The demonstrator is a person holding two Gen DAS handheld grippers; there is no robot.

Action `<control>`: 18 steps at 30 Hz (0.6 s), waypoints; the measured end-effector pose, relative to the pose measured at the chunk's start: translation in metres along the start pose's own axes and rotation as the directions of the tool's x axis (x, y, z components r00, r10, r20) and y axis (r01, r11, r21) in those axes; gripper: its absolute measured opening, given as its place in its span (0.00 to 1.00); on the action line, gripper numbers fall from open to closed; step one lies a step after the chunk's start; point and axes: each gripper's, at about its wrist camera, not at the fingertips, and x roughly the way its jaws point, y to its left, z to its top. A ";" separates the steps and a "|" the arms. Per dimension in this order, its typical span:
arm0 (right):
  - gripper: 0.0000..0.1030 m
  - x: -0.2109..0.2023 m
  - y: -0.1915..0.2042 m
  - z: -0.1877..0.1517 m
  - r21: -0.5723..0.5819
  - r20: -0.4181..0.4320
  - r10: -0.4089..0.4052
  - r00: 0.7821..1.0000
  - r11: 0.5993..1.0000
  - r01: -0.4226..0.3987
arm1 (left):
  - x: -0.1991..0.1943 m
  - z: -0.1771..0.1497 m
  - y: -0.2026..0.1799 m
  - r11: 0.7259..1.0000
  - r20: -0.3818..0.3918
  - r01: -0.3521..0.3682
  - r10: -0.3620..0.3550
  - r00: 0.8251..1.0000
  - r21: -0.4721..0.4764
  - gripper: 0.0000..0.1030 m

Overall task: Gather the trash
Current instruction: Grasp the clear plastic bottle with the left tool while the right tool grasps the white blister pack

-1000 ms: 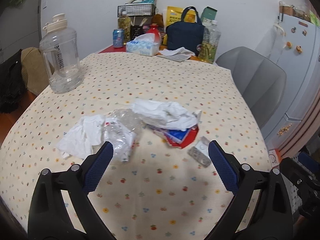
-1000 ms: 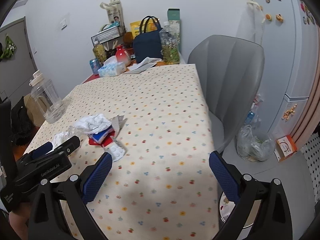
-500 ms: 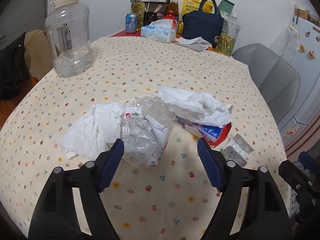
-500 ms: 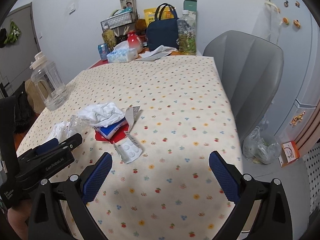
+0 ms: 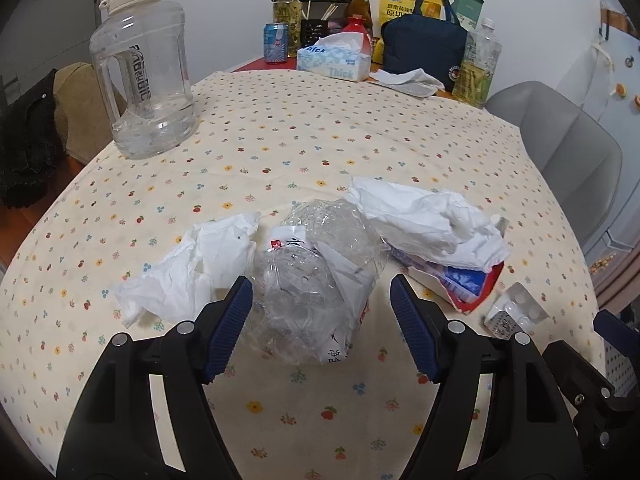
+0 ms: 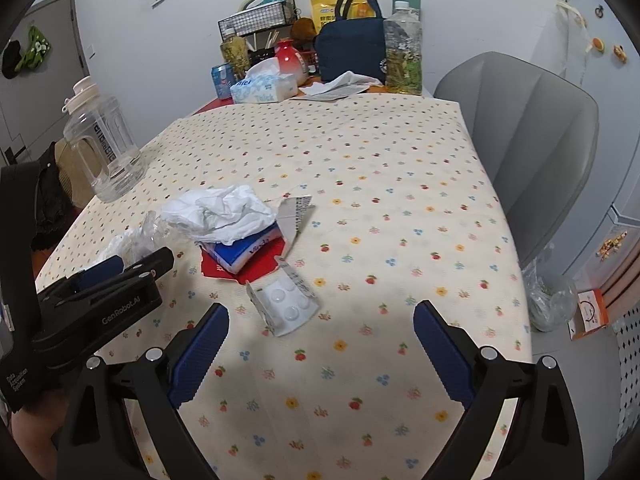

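Observation:
A pile of trash lies on the flowered tablecloth. A crushed clear plastic bottle sits between the fingers of my open left gripper, not clamped. Left of it lies a white tissue; right of it a crumpled white tissue on a red and blue wrapper, then a blister pack. My right gripper is open and empty, just in front of the blister pack. The wrapper and tissue lie beyond, with my left gripper at left.
A big clear water jug stands at the table's left edge. Tissue box, can, navy bag and bottles crowd the far end. A grey chair stands right of the table, with a clear bag on the floor.
My left gripper has moved forward and lower, so the crushed bottle now sits between its fingers, and its jaws have narrowed. My right gripper has moved forward toward the blister pack.

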 end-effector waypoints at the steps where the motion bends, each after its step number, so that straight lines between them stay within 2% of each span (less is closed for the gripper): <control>1: 0.88 0.002 0.001 0.000 -0.003 -0.004 0.002 1.000 1.000 -0.002 | 0.001 0.001 0.000 1.000 0.000 -0.004 0.004 1.000 0.003 0.70; 8: 0.85 0.017 0.009 0.002 -0.019 -0.028 0.014 1.000 1.000 -0.015 | 0.007 0.003 0.010 1.000 -0.013 -0.015 0.015 1.000 -0.019 0.69; 11: 0.84 0.023 0.012 0.003 -0.022 -0.035 0.018 0.999 1.000 -0.019 | 0.009 0.005 0.012 0.999 -0.013 -0.028 0.027 1.000 -0.027 0.58; 13: 0.83 0.025 0.013 0.004 -0.022 -0.037 0.019 0.999 1.000 -0.020 | 0.010 0.006 0.013 0.999 -0.012 -0.043 0.042 0.999 -0.030 0.43; 18: 0.76 0.029 0.013 0.007 -0.021 -0.037 0.021 0.999 1.000 -0.022 | 0.008 0.007 0.017 0.998 -0.001 -0.053 0.053 0.999 -0.044 0.33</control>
